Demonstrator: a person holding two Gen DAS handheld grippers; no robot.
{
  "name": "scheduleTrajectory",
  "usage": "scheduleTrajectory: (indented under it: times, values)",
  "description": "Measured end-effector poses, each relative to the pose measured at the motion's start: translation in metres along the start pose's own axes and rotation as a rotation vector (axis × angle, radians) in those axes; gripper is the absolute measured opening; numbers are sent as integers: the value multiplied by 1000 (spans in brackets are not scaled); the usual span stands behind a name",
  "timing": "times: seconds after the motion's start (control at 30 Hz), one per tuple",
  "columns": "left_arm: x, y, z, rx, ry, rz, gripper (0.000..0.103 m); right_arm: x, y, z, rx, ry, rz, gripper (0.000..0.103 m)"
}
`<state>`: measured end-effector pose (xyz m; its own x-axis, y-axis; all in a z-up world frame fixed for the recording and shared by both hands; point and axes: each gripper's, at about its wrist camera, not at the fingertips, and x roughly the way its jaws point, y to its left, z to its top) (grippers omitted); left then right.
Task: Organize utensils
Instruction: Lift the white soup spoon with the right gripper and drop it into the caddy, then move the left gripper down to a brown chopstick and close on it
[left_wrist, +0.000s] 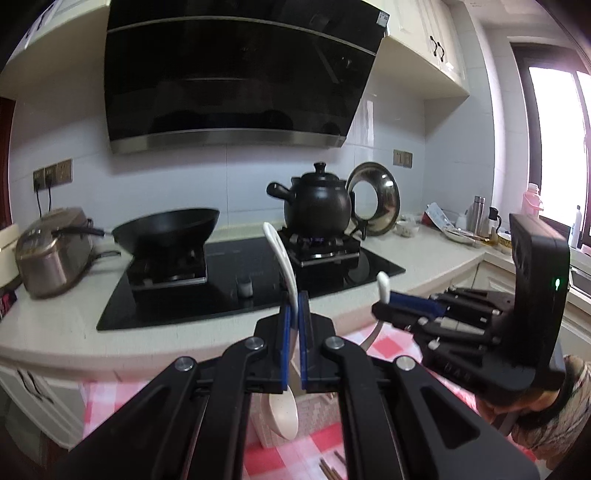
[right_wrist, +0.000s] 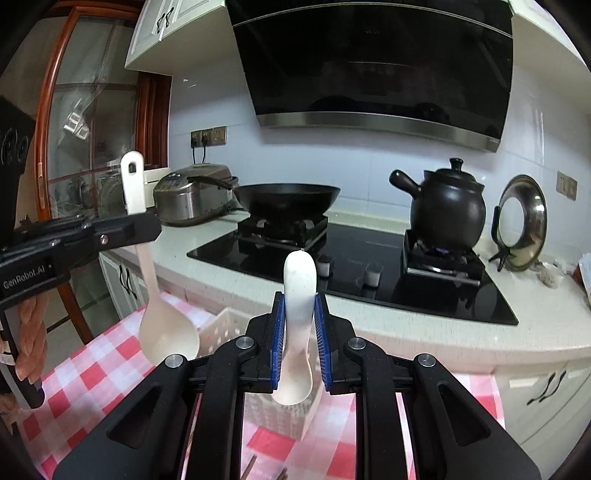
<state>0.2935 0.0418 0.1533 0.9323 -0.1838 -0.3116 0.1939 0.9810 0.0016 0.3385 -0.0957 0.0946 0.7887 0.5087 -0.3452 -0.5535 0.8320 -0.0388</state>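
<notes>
**Two spoons lifted, none yet stowed**

Between the blue pads of the left gripper (left_wrist: 293, 332) stands a long cream rice paddle (left_wrist: 282, 251), clenched on its thin handle; the holed handle end rises above the jaws and the bowl hangs below them. The right wrist view confirms this from the side: the paddle is nearly upright and clear of any surface. The right gripper (right_wrist: 300, 339) is clamped on a shorter white soup spoon (right_wrist: 299, 295), its broad handle filling the gap between the pads, handle tip up and bowl down.

Below and just ahead of both grippers sits a white woven basket (right_wrist: 229, 325) on a red-and-white checked cloth (right_wrist: 92, 373). Both spoon bowls hang above the basket, apart from it; neither touches the rim or the cloth. Beneath the jaws, at the lower edge of both views, brown chopsticks (left_wrist: 328, 469) lie on the cloth, ungrasped.

Beyond the grippers are the hob with a wok (left_wrist: 166, 225) and a black clay pot (left_wrist: 319, 201) over a lit burner; these look to play no part.

Judgement: the task is at an early-to-middle stage. Two utensils are picked up and held in the air; placing them is outstanding. The chopsticks remain to be collected. The basket's contents are hidden behind the grippers, so whether anything is already stowed cannot be told.
</notes>
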Motion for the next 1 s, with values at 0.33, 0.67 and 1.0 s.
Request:
scheduleTrajectory:
  times: [0.33,0.67,1.0]
  values:
    - [50,15,-5,-52,22,21,4,44,-8,-5,16,31,37,18]
    - [102,30,-48,-102,74,42,4,84,-19,-31,43,90,69,18]
    - [118,34,-81,-98,116,81,25,103,-20,-57,63,140,92,21]
